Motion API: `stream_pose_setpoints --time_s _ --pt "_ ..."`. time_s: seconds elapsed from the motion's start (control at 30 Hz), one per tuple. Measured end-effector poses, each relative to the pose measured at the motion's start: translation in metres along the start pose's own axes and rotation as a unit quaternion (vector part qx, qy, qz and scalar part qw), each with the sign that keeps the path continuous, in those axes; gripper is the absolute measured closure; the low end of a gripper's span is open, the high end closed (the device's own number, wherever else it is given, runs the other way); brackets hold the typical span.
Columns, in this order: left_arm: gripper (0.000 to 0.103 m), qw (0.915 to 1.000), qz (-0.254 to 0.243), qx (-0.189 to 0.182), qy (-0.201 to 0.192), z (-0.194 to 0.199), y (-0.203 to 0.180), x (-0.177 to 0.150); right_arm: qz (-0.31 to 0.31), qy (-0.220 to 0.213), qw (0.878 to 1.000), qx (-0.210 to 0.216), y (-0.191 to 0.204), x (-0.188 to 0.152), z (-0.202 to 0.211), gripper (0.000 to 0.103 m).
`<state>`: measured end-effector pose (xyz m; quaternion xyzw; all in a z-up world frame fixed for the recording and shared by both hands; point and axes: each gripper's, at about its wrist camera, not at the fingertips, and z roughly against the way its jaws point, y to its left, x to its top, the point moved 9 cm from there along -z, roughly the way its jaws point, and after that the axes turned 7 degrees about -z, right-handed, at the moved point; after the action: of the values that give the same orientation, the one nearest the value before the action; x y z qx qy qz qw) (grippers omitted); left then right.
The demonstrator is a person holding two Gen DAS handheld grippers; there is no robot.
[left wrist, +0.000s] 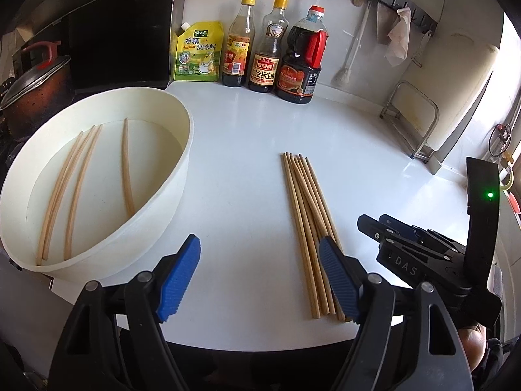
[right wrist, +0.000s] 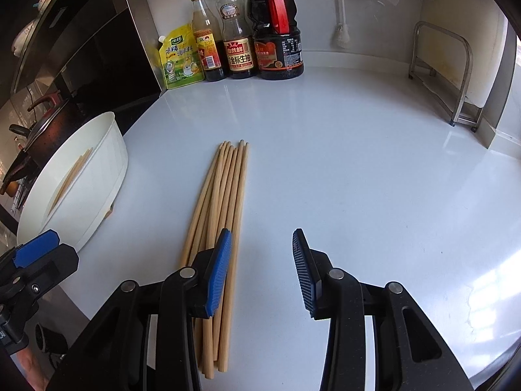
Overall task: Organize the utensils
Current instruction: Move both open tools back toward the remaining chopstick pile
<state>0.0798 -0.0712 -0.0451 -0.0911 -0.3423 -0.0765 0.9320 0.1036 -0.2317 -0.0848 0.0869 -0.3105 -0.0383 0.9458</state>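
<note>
Inside white basin, four chopsticks.

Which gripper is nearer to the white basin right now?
Left. The left gripper hangs open just right of the white basin, between it and the chopstick bundle. The right gripper is open on the bundle's far side, farther from the basin.

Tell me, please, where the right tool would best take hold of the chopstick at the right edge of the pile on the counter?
Probably near its close end, from above. The pile of chopsticks lies flat, and the rightmost stick has bare counter on its right, leaving room for one finger of the open right tool.
</note>
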Motion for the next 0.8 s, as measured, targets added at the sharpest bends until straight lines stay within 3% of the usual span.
stream_pose_setpoints --time_s 0.8 --pt "0.027 0.9994 0.004 0.029 0.019 -0.039 -0.004 -0.014 0.053 0.04 0.998 0.01 0.011 -0.018 -0.032 0.065"
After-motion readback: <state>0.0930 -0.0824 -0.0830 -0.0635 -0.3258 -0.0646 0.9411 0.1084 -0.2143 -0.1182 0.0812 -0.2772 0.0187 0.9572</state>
